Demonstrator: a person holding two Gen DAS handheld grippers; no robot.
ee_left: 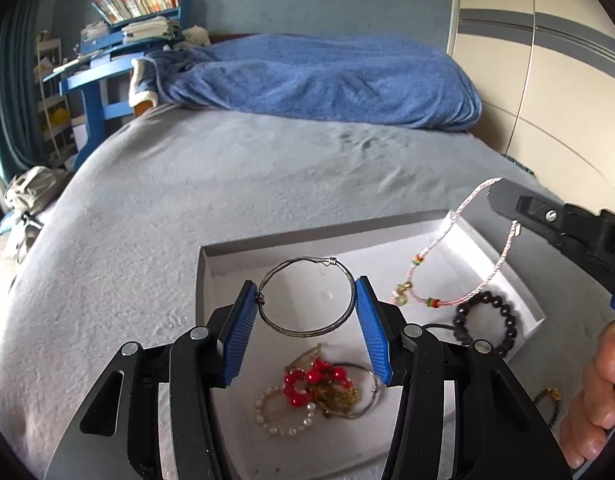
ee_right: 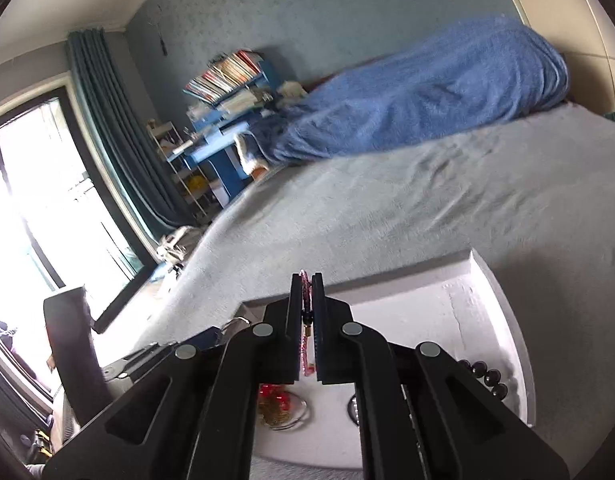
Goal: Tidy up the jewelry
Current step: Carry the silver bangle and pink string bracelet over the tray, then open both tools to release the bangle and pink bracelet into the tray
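Between the blue pads of the left gripper (ee_left: 306, 312), a thin silver bangle (ee_left: 307, 298) is pinched across its width and hangs above the white box (ee_left: 503, 268), with a tangle of red beads, pearls and gold chain (ee_left: 315, 390) lying on the box floor right beneath the claw. A wire hoop held only at two rim points could, I judge, pivot or spring free if the squeeze shifts, and lowering it straight down would likely drop it onto that tangle and snag. To the right of this claw, the right gripper (ee_right: 306, 320) is pressed together on a pink-and-white cord bracelet (ee_left: 459, 256) that dangles over the box; its loose loop could catch the black bead bracelet (ee_left: 485, 322) below it. Bare box floor lies ahead of the left claw, bounded by the far wall, and open grey bedcover (ee_left: 227, 176) lies beyond the rim.
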